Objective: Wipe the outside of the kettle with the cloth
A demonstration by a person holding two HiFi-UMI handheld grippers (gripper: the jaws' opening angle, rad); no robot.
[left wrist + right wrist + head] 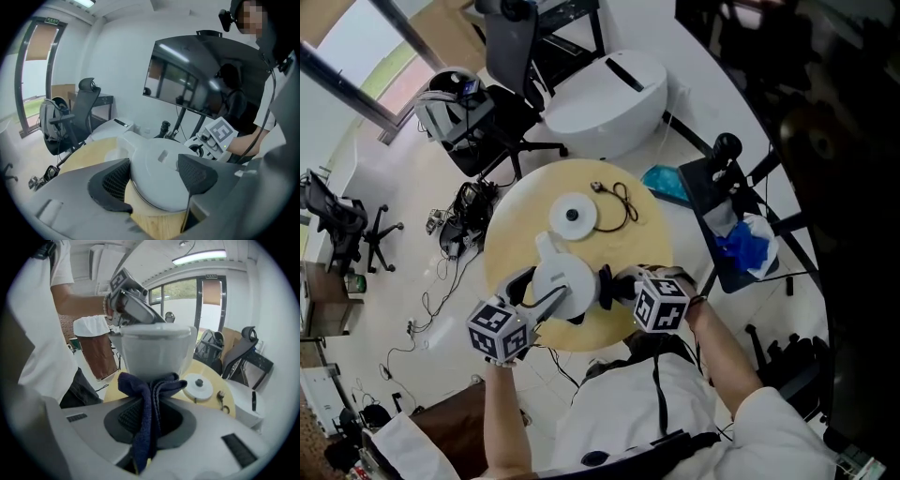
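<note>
At the near edge of the round wooden worktop (623, 246), low in the head view, the white kettle (562, 275) sits between my two hand-held grippers, its spout pointing toward the upper left of the frame.

My left hand-held gripper (154, 171) reaches in from the lower left and grasps the kettle across its top. In the left gripper view the pale lid fills the gap between the jaws. They stand wide, with one dark pad (115, 180) against the rim at the left and the other against it at the right. A strip of worktop shows just below the lid.

My right hand-held gripper (150, 419) is clenched on the dark blue cloth (151, 394). The cloth hangs folded down between the jaws, and its bunched upper end lies against the lower part of the kettle's wall, at the centre of the right gripper view. The kettle rises just beyond the jaws there, and my left hand-held gripper sits on its top.

In the head view the kettle's round power base (574, 215) lies above the kettle, apart from it. Its black cord (623, 202) is looped just to the right.
</note>
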